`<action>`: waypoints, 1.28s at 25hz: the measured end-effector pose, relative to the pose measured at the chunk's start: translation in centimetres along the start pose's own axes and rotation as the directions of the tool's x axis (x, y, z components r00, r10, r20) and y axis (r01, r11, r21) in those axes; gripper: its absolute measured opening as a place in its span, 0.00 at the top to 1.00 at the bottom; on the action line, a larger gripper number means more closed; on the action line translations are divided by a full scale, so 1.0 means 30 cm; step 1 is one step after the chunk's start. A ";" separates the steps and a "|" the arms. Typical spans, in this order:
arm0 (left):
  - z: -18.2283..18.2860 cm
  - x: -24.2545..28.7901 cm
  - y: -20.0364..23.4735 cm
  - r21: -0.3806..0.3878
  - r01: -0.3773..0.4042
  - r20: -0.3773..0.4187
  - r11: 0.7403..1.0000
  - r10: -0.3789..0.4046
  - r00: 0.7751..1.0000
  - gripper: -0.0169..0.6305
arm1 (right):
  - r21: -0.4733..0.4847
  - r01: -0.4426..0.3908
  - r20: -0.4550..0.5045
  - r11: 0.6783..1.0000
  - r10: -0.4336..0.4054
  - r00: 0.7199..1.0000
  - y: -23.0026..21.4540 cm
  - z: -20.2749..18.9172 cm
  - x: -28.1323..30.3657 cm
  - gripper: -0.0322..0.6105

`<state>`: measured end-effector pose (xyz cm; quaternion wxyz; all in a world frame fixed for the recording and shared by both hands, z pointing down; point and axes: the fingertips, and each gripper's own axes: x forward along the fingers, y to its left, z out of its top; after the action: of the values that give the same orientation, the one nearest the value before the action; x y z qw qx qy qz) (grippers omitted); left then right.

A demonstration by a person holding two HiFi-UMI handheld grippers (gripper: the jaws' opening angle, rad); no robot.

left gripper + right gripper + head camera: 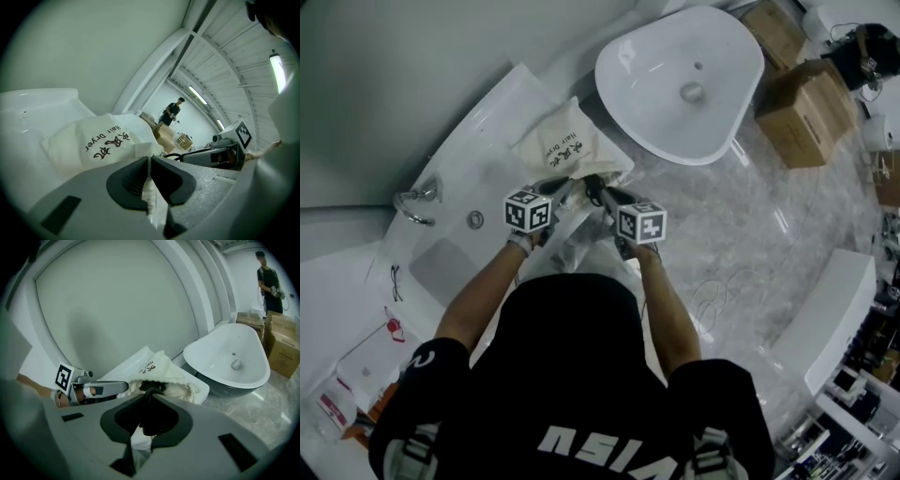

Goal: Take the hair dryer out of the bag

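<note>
- The hair dryer (146, 384) is almost wholly inside the bag (565, 145). Only a black part shows at the bag's mouth, and I cannot tell whether it is cord or handle.
- The right gripper (149, 397) is clamped on that black part.
- The left gripper (149, 161) is pinched on the cloth at the bag's mouth, just beside the right one.
- To do this step well, I judge the left should hold the cloth down and back while the right draws the dryer straight out toward the person. If it is the cord, pull slowly, since the body may catch on the gathered rim.
- The bag lies on a white ledge (502, 103), its far corner near the wall.
- The basin (619, 56) stands near on the right and a tap (417, 202) on the left. Open room lies toward the person.
</note>
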<state>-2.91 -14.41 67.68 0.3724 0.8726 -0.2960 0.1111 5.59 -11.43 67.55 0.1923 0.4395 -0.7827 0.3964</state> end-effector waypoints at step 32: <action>-0.032 0.136 0.035 0.003 -0.008 -0.119 1.000 0.009 0.993 0.94 | -0.239 -0.003 -0.224 0.971 -0.052 0.973 -0.112 -0.051 0.231 0.52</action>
<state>-0.24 -16.07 70.66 0.3878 0.8636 -0.2768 0.1650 4.59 -14.93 74.50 0.3375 0.3744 -0.7916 0.3453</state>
